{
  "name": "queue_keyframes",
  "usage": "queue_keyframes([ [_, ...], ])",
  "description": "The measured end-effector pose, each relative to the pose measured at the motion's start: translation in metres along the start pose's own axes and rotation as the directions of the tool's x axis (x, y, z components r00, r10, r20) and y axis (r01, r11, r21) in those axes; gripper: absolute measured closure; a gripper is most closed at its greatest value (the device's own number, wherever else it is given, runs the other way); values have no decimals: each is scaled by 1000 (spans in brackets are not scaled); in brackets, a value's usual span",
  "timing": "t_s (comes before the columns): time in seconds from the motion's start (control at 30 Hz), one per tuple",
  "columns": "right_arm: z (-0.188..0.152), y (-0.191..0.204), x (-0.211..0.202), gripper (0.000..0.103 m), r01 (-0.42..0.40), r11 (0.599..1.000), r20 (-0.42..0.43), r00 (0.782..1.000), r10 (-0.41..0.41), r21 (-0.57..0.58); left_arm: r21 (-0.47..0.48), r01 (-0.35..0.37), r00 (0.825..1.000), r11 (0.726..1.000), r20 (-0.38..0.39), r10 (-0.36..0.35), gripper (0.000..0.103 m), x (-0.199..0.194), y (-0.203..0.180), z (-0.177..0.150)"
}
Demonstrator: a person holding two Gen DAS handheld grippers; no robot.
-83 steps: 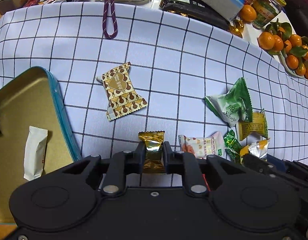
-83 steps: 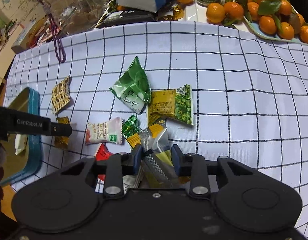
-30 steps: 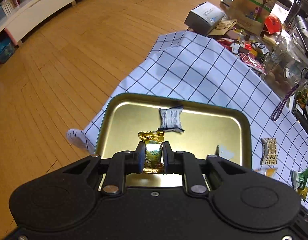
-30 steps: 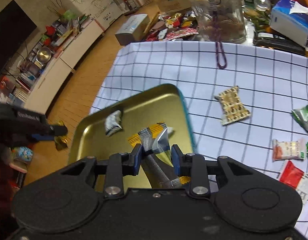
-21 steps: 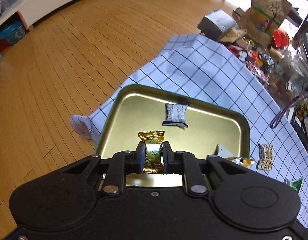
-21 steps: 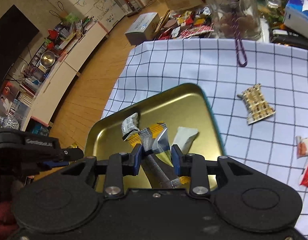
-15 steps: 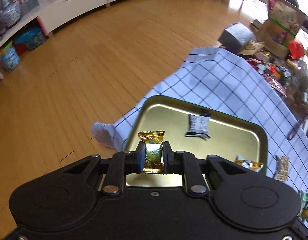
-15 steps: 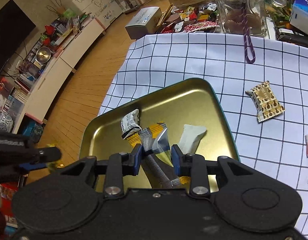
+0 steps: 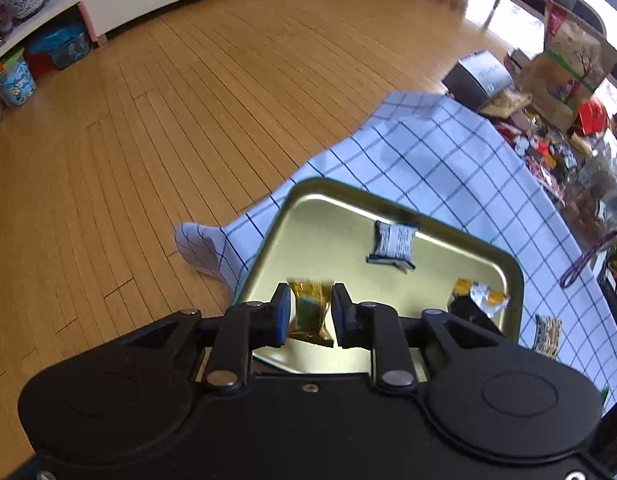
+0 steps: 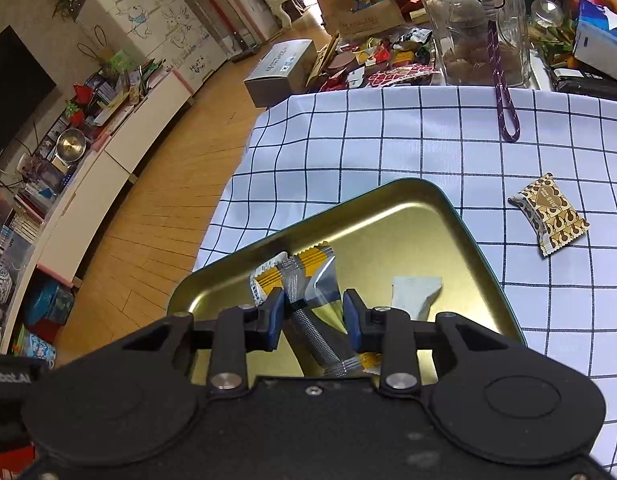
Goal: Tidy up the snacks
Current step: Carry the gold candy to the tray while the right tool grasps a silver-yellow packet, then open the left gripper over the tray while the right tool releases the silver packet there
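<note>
Gold candy (image 9: 309,312) newly loose between jaws

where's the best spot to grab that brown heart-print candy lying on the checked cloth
Grip the brown heart-print candy across its puffed middle, coming straight down from above. It lies flat on the checked cloth, beside the tin tray with bare cloth all round. Its crimped ends are thin and floppy, so close the tongs on the long sides.

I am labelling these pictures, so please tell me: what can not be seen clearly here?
- Gold candy, left wrist view: blurred; grip unclear.
- Yellow and silver packet, right wrist view: lower end behind the right tool.
- White packet, right wrist view: lower part hidden by the tool.
- Tray, both views: near edge covered by tool bodies.
- Dark packet, left wrist view: print too small.
</note>
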State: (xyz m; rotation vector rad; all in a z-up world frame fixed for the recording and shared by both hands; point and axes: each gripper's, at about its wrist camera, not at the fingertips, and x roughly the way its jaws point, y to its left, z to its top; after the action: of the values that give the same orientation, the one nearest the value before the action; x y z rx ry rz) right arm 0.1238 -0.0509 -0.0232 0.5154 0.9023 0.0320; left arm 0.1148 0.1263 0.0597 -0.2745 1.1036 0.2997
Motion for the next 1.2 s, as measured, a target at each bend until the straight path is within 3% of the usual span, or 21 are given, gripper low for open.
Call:
queue_keyframes([
  [0.37,-3,0,5,67,-9,1000,-3,1000,9,9,-35,48,999,998,2,-48,71,-4,4,0],
  [0.9,-8,-2,5,67,69,998,22,997,-69,-13,34,57,998,998,28,-58,71,-7,-8,-7],
  [1.2,-8,-6,-2,67,118,992,58,991,-116,-33,77,136,987,988,81,-142,71,-17,-18,-16],
])
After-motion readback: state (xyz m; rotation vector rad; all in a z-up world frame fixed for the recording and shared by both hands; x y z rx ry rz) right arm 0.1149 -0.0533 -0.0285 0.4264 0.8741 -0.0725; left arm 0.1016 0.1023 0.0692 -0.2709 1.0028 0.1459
